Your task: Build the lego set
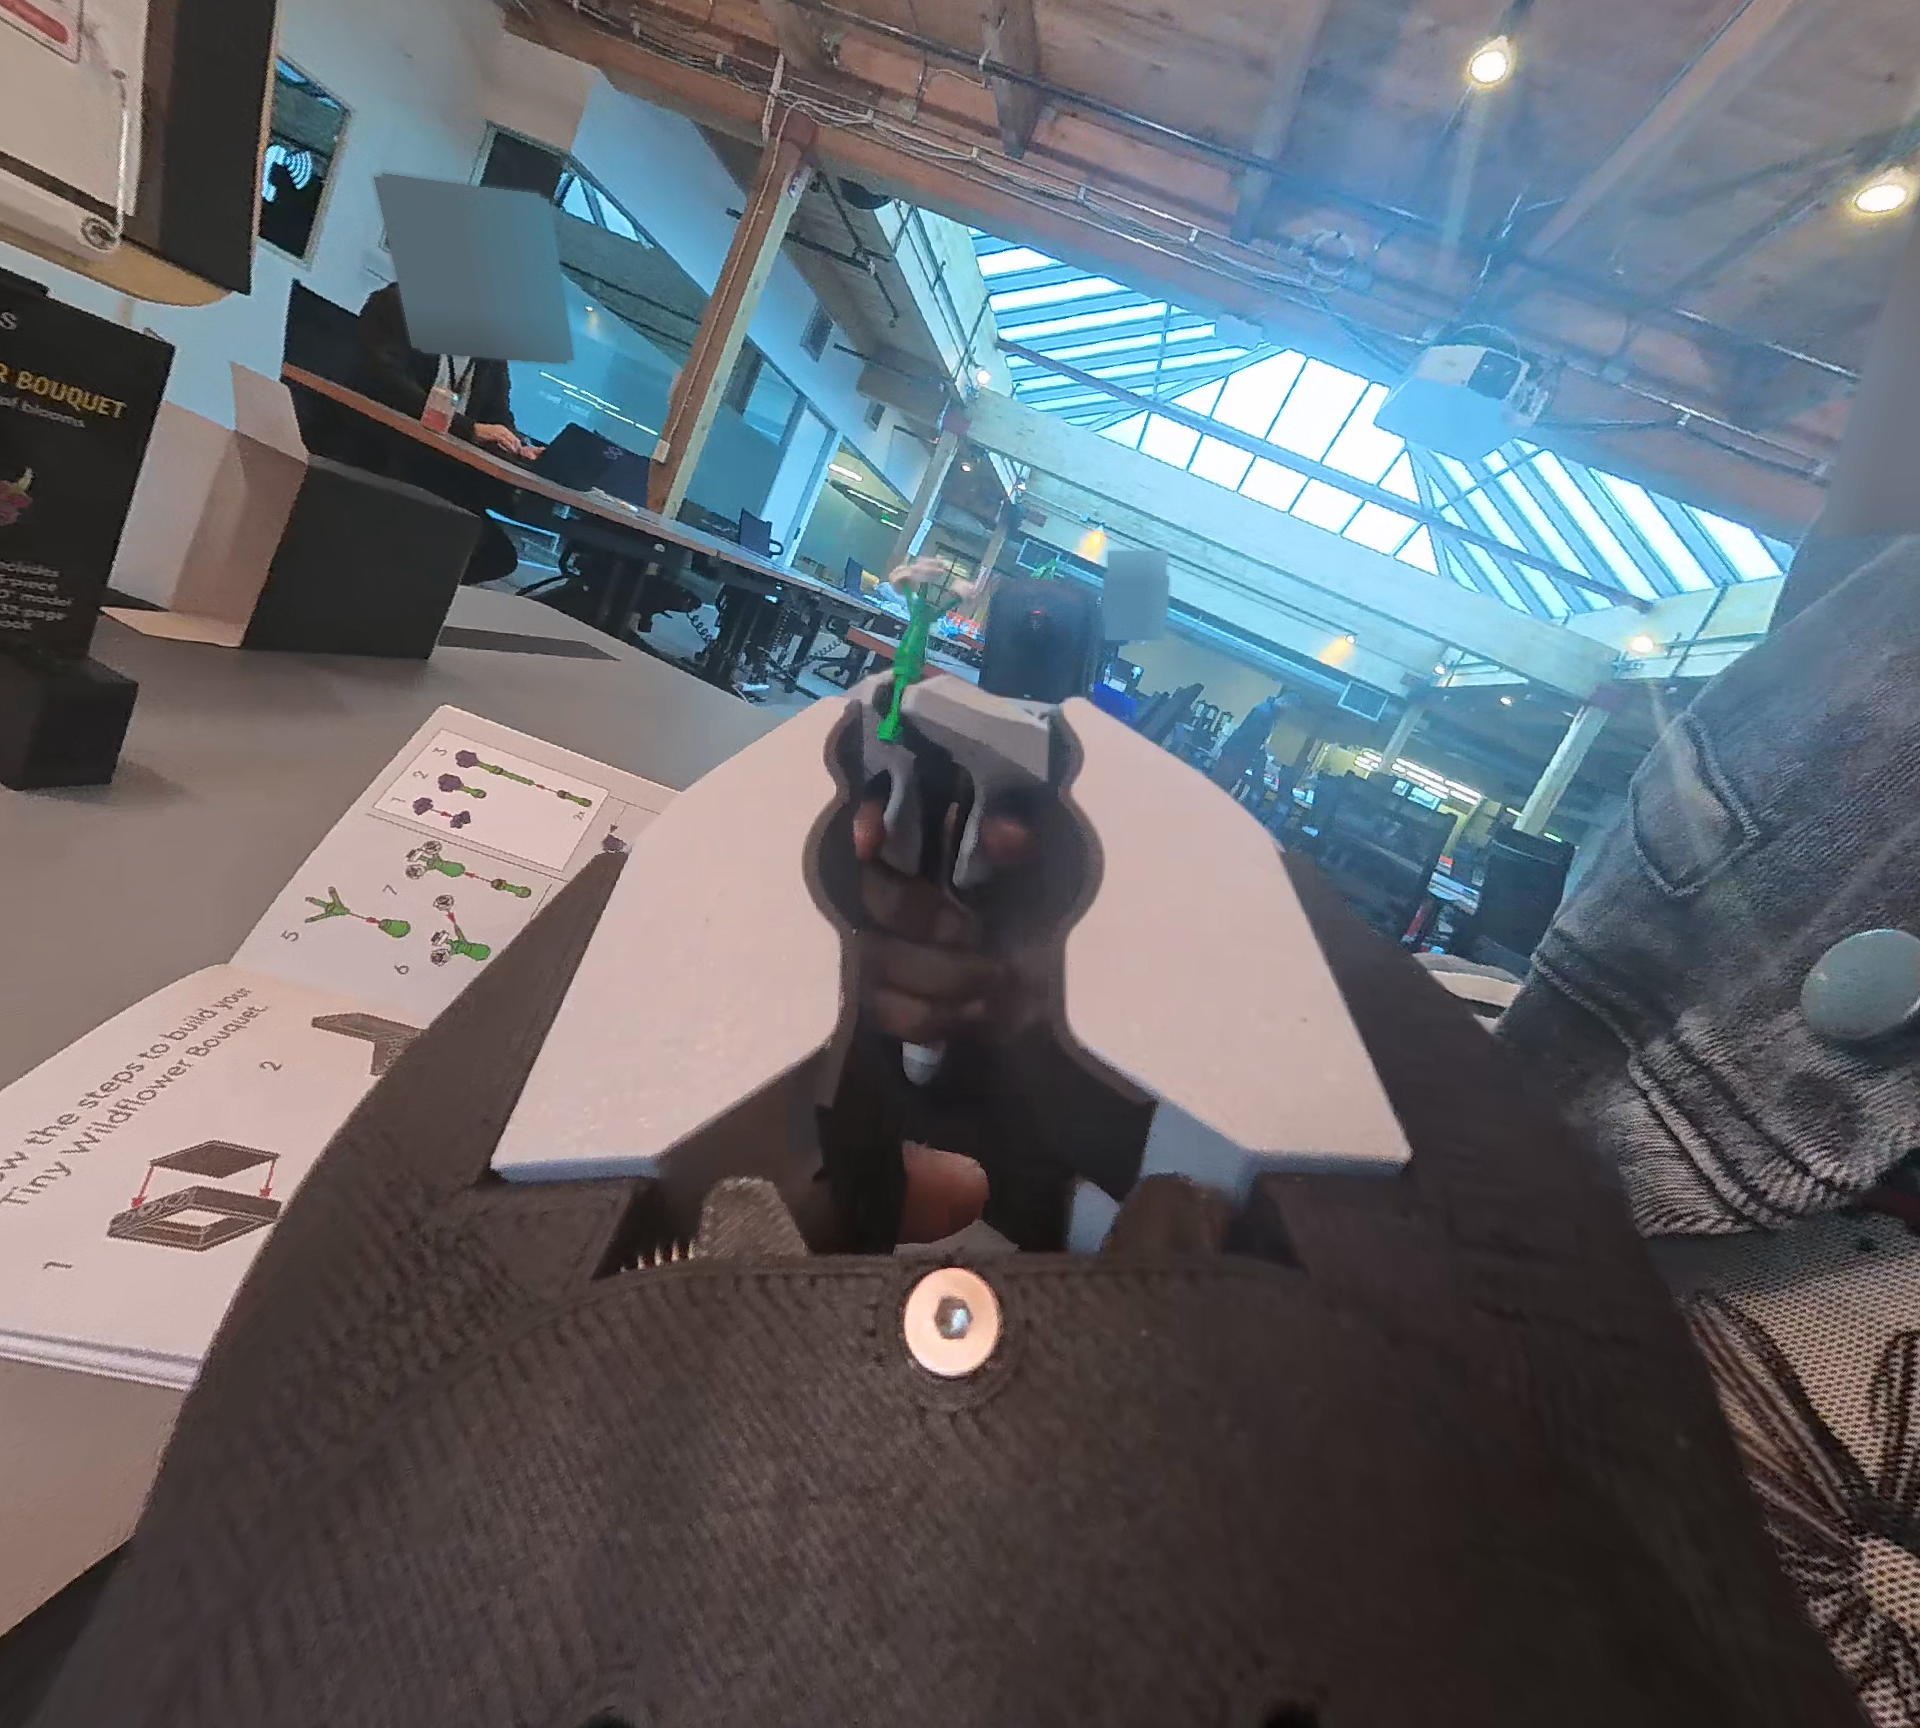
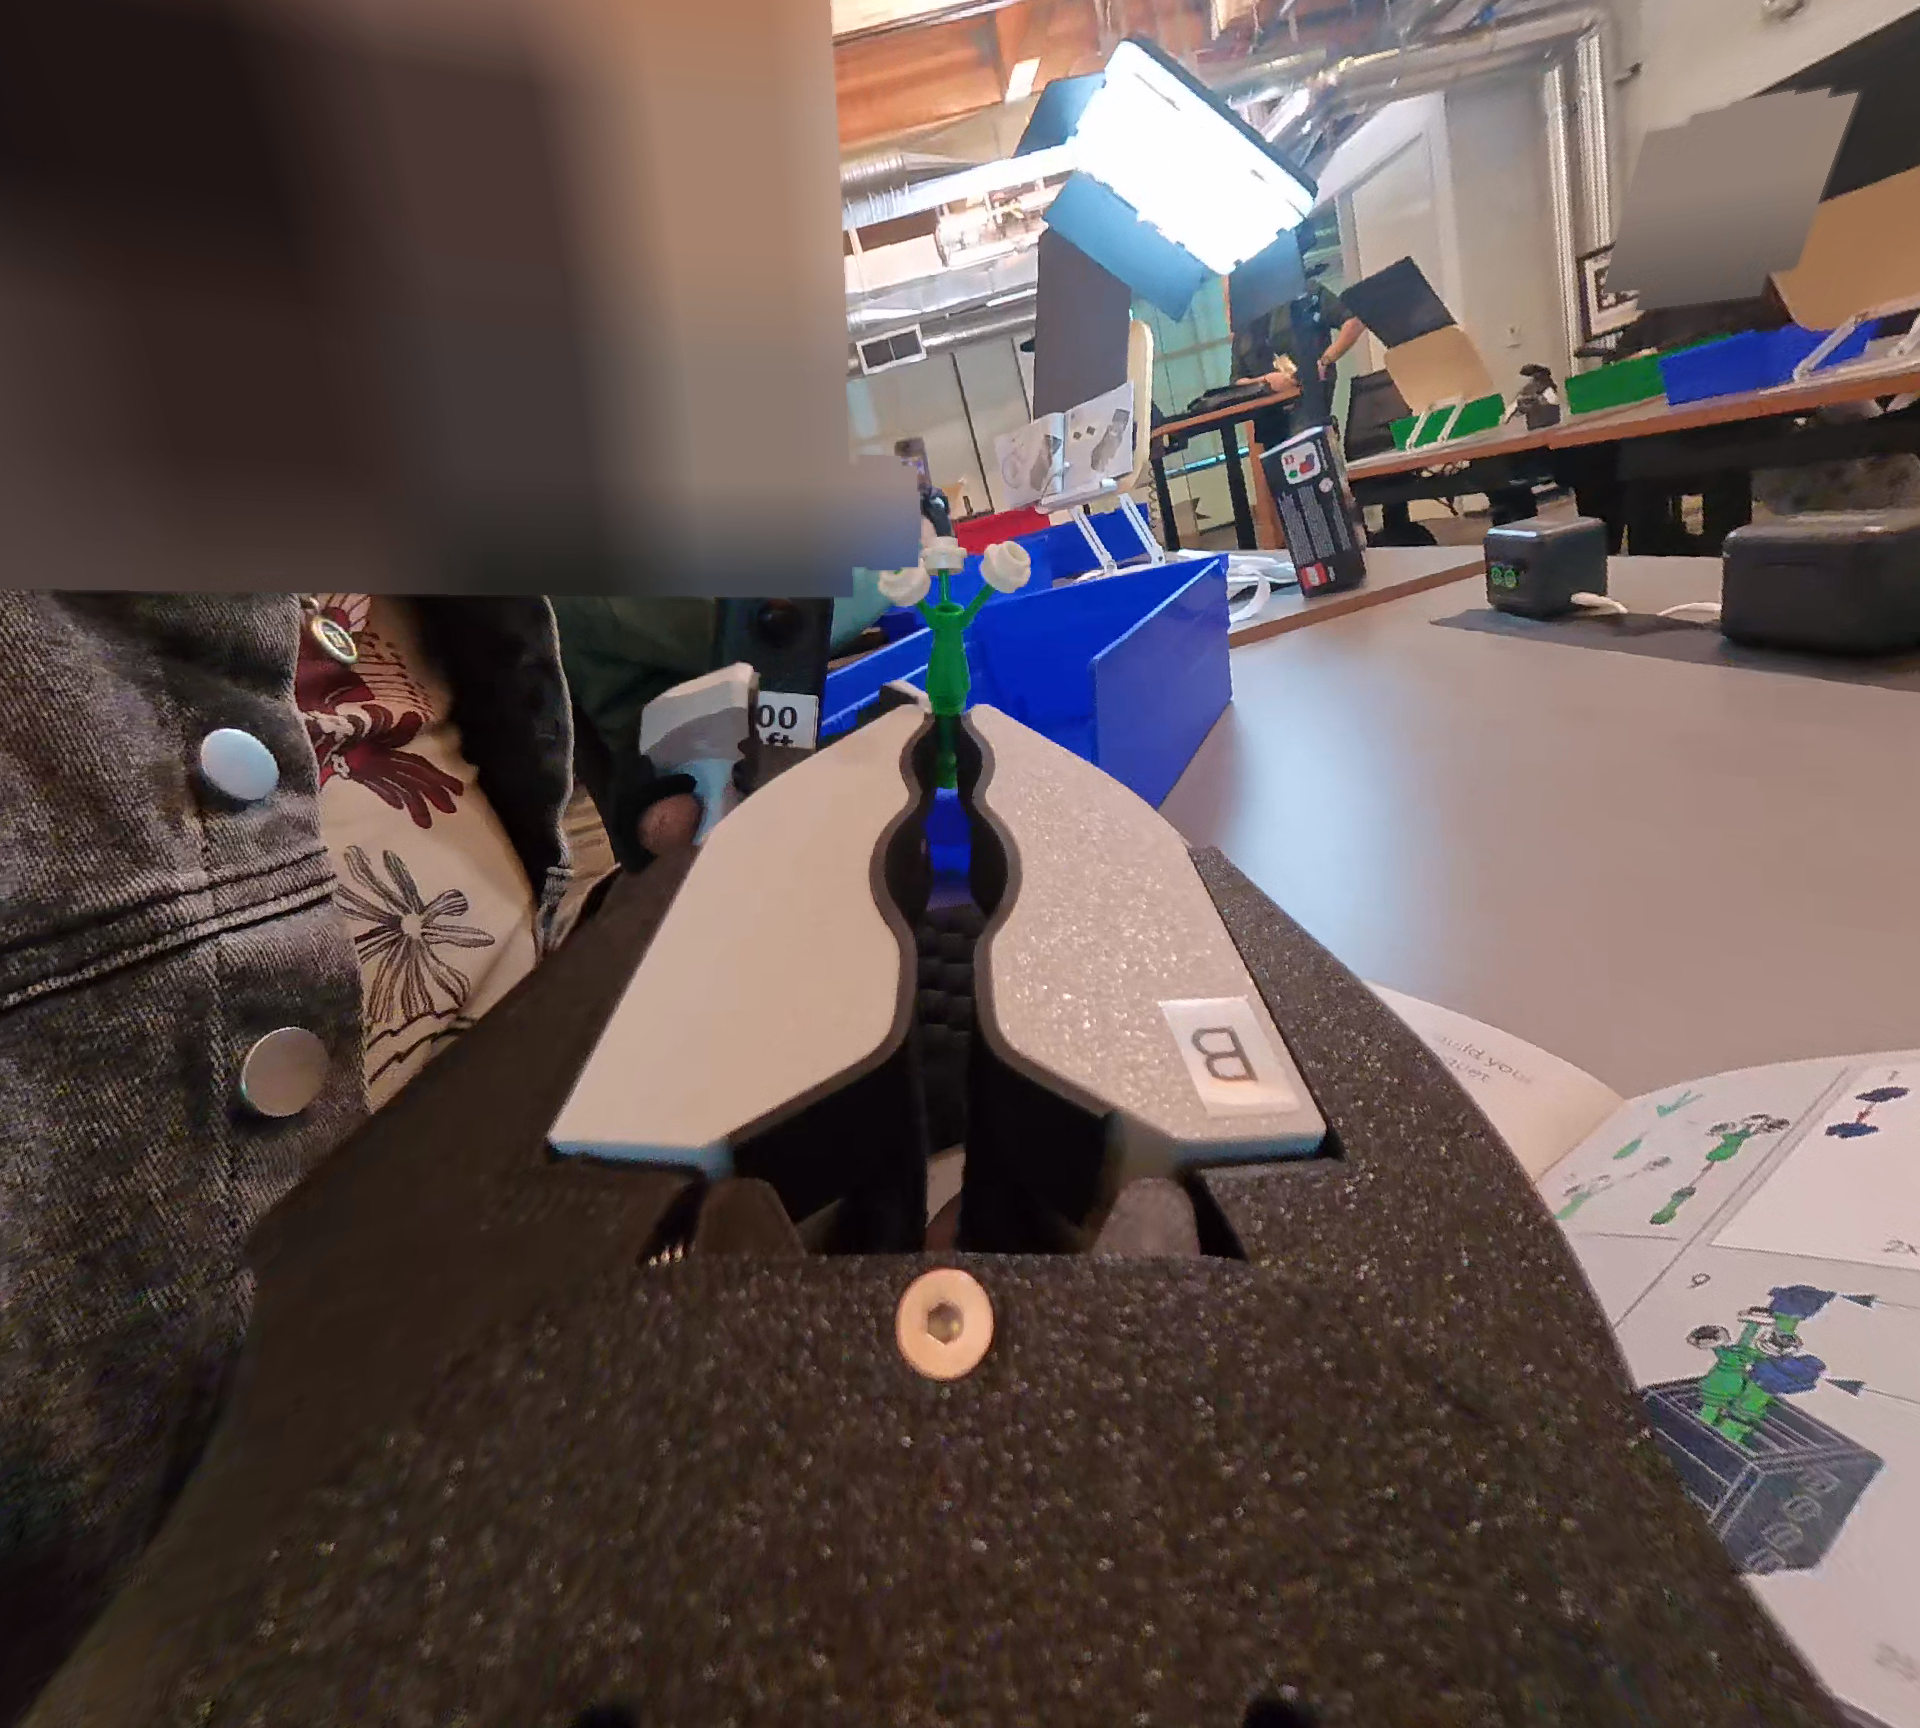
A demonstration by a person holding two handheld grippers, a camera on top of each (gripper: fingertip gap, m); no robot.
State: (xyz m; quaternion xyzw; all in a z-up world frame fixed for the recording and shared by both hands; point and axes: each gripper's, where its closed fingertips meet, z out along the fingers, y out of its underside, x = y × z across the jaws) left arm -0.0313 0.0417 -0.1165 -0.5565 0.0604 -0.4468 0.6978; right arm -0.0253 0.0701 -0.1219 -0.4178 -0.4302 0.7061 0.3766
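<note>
My right gripper (image 2: pixel 948 722) is shut on the lower end of a green lego flower stem (image 2: pixel 945 639), which stands upright above its tips. The stem branches into three arms, each with a small white flower (image 2: pixel 1006 564). In the left wrist view my left gripper (image 1: pixel 956 722) is open and empty. It faces the right gripper's grey fingers (image 1: pixel 992 738) head-on, and these show in the gap between its own. The green stem (image 1: pixel 902 670) rises there too, its top blurred. A grey finger of the left gripper (image 2: pixel 707 722) shows at the left of the right wrist view.
An open instruction booklet (image 1: pixel 312 951) lies on the grey table (image 1: pixel 260 743) and also shows in the right wrist view (image 2: pixel 1714 1263). A blue bin (image 2: pixel 1091 670) stands behind the stem. Black boxes (image 1: pixel 343 556) stand at the left. A person's denim jacket (image 2: pixel 156 951) is close by. Less than 4 cm separates the two grippers' tips.
</note>
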